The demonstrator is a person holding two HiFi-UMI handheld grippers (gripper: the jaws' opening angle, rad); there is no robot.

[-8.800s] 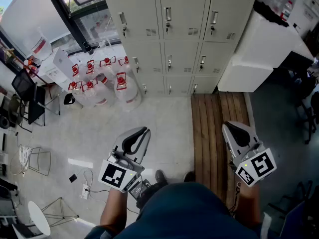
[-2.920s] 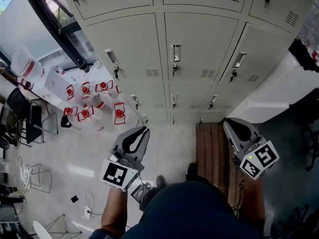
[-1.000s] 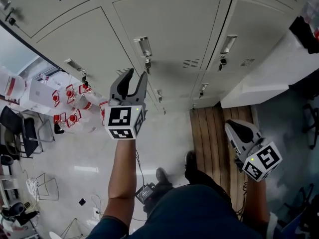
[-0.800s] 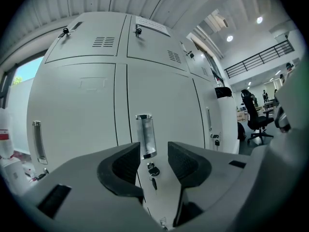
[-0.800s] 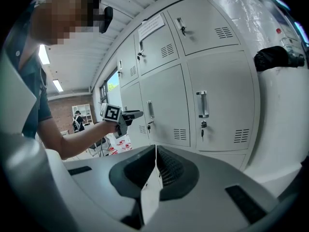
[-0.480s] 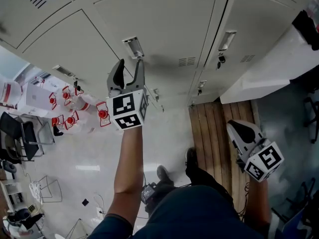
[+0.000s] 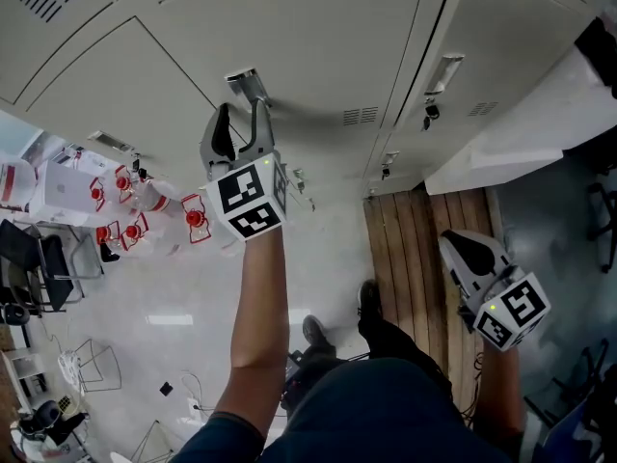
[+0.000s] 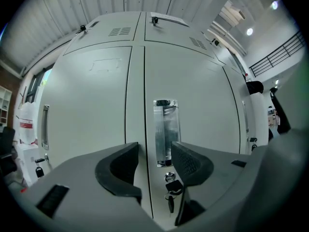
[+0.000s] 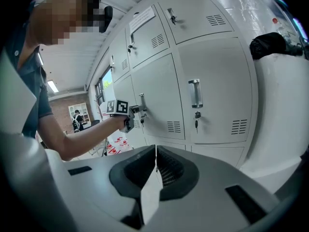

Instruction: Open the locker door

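One pale grey sheet-metal locker door (image 8: 198, 105) dead ahead in the left gripper view, shut and flush with its neighbours in the bank of lockers (image 7: 511, 17); plain and flat, with a narrow dark seam down its left edge; upright near that left edge, a slim recessed chrome handle (image 8: 165, 129), bright and mirror-like; just below the handle, a round lock with a small dark key (image 8: 172, 187) hanging from it; at the door's lower right corner in the head view, a small block of louvre slots (image 7: 361, 117).

Up at the door on an outstretched arm, the left gripper (image 8: 155, 149), pointing level; jaws wide apart, just been opening, gripping nothing; handle framed in the gap between the two dark pads, pads clear of it on either side; tips right by the handle in the head view, touching or not impossible to tell.

Low at the right of the head view, the right gripper (image 9: 155, 161), tilted a little downward; jaws pressed together tip to tip, nothing between them; well apart from the lockers, seen over a strip of brown wooden slats (image 7: 424, 249) on the floor.

On the floor by the bank's left end, a cluster of clear water bottles (image 7: 145, 220) with red caps; against its right end, a large white block (image 7: 540, 133).
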